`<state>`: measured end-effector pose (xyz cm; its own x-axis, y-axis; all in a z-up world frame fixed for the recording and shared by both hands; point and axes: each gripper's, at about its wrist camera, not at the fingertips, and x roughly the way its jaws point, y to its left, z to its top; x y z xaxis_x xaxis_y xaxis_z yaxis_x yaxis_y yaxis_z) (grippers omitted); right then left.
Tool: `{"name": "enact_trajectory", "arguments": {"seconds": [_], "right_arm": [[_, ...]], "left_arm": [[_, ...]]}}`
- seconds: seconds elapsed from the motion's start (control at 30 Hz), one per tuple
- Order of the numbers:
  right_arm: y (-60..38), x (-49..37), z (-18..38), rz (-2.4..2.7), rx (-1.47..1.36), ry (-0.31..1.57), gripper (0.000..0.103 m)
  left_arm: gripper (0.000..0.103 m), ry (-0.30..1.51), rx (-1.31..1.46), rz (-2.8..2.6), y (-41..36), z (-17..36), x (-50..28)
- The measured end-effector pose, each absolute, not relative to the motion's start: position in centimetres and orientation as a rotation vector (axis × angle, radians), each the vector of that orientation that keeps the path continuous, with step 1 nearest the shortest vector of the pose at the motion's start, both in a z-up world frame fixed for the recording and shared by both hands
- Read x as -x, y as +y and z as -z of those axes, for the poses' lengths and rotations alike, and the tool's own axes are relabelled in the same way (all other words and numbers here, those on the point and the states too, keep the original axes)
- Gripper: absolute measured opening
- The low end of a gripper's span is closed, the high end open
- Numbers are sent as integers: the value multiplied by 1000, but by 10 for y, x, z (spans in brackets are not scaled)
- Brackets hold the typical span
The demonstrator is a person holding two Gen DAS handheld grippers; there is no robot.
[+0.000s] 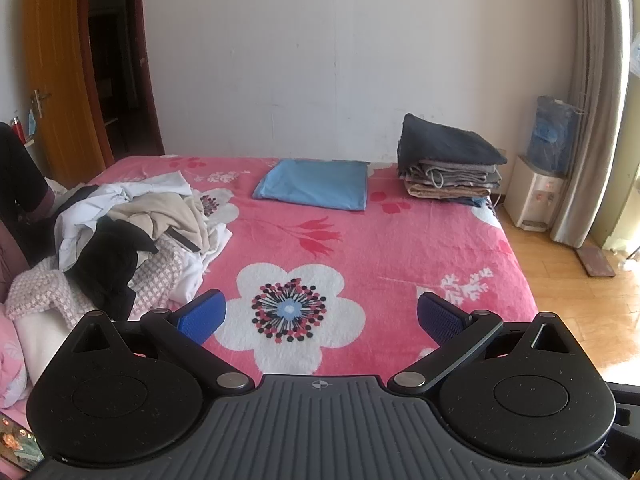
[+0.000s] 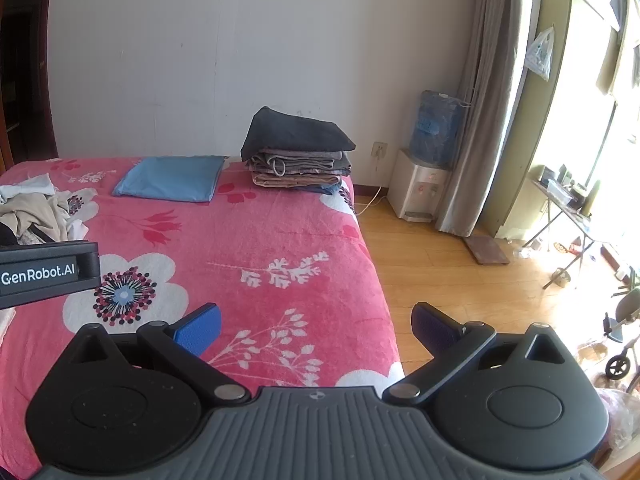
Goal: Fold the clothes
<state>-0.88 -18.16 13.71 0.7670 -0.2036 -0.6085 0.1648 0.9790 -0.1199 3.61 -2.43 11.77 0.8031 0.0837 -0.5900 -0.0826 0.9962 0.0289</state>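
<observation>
A heap of unfolded clothes (image 1: 132, 228), white, beige, black and pink-checked, lies on the left of the bed (image 1: 360, 240); its edge shows as the clothes heap (image 2: 40, 208) in the right wrist view. A folded blue garment (image 1: 316, 184) (image 2: 172, 178) lies flat near the wall. Beside it stands a stack of folded clothes (image 1: 448, 164) (image 2: 298, 152) topped by a dark piece. My left gripper (image 1: 320, 316) hangs open over the big flower print, holding nothing. My right gripper (image 2: 316, 328) is open above the bed's right edge, also holding nothing.
The bed carries a pink floral cover. A water dispenser (image 2: 420, 184) stands by the curtain (image 2: 476, 120) on the wooden floor (image 2: 460, 280). An orange door (image 1: 52, 72) is at the far left. The left gripper's body (image 2: 44, 274) juts into the right wrist view.
</observation>
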Motion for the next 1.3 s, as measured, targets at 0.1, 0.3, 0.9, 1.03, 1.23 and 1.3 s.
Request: {"name": "enact_trajectory", "arguments": {"seconds": [0.1, 0.3, 0.9, 1.03, 1.23, 1.3], "right_arm": [[-182, 9, -137, 201, 60, 668, 103], [-181, 8, -137, 200, 58, 669, 103], [-179, 9, -138, 198, 65, 663, 103], [-181, 8, -138, 202, 62, 663, 103], [-187, 5, -138, 205, 59, 666, 103], [-191, 4, -138, 209, 56, 667, 103]], "left_arm": [[103, 632, -2, -90, -24, -118, -36], [103, 633, -6, -92, -26, -118, -35], [103, 639, -4, -92, -26, -117, -37], [103, 640, -7, -92, -29, -117, -38], [103, 643, -10, -87, -37, -117, -42], [103, 644, -12, -85, -40, -117, -43]]}}
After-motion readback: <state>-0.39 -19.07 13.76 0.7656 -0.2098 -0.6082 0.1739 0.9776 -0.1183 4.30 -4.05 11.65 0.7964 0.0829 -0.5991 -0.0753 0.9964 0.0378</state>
